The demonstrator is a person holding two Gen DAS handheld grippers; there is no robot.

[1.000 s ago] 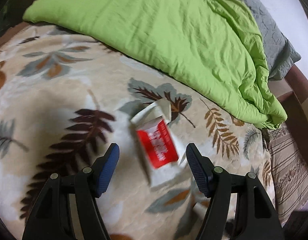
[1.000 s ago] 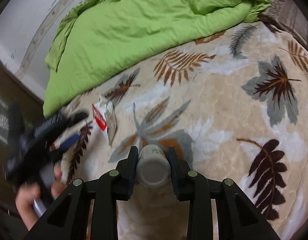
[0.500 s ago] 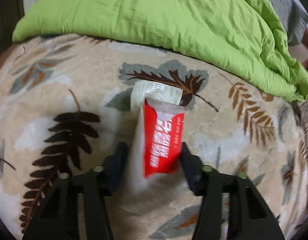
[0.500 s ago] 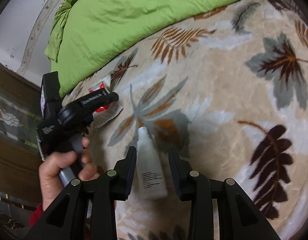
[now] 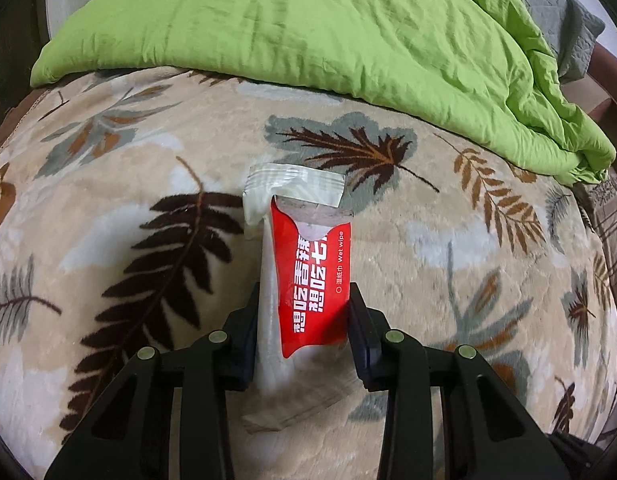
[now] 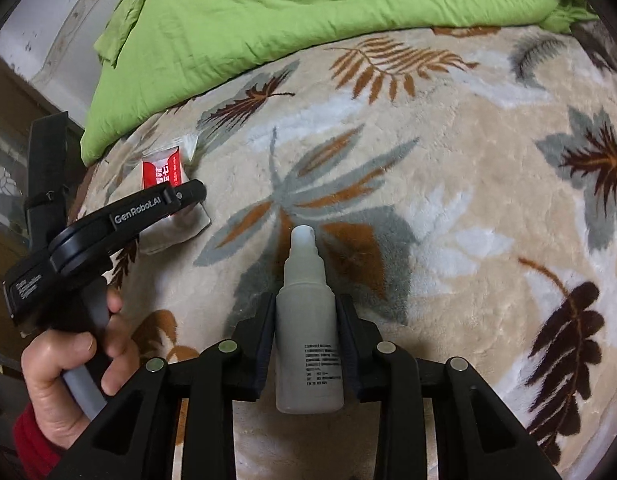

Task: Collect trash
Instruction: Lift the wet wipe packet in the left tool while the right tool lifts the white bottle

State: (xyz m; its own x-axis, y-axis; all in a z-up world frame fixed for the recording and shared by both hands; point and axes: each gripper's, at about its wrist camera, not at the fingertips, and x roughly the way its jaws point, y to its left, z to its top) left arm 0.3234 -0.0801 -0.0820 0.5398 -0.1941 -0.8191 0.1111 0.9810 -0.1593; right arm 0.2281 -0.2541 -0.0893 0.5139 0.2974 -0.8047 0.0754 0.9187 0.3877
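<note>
A red wet-wipe packet (image 5: 318, 276) with a clear plastic wrapper (image 5: 268, 308) beside it stands between the fingers of my left gripper (image 5: 304, 320), which is shut on both above the leaf-print blanket (image 5: 448, 240). My right gripper (image 6: 306, 320) is shut on a white translucent spray bottle (image 6: 308, 320), nozzle pointing away. In the right wrist view the left gripper (image 6: 176, 200) shows at left with the red packet (image 6: 162, 172) in it.
A crumpled green duvet (image 5: 328, 28) covers the far part of the bed and also shows in the right wrist view (image 6: 308, 4). A grey pillow (image 5: 564, 28) lies at far right. A wooden bed frame (image 5: 606, 76) borders the right side.
My left gripper moved onto the red packet and wrapper, shut on them and lifted them upright. My right gripper tilted the bottle so that it lies lengthwise between the fingers.
</note>
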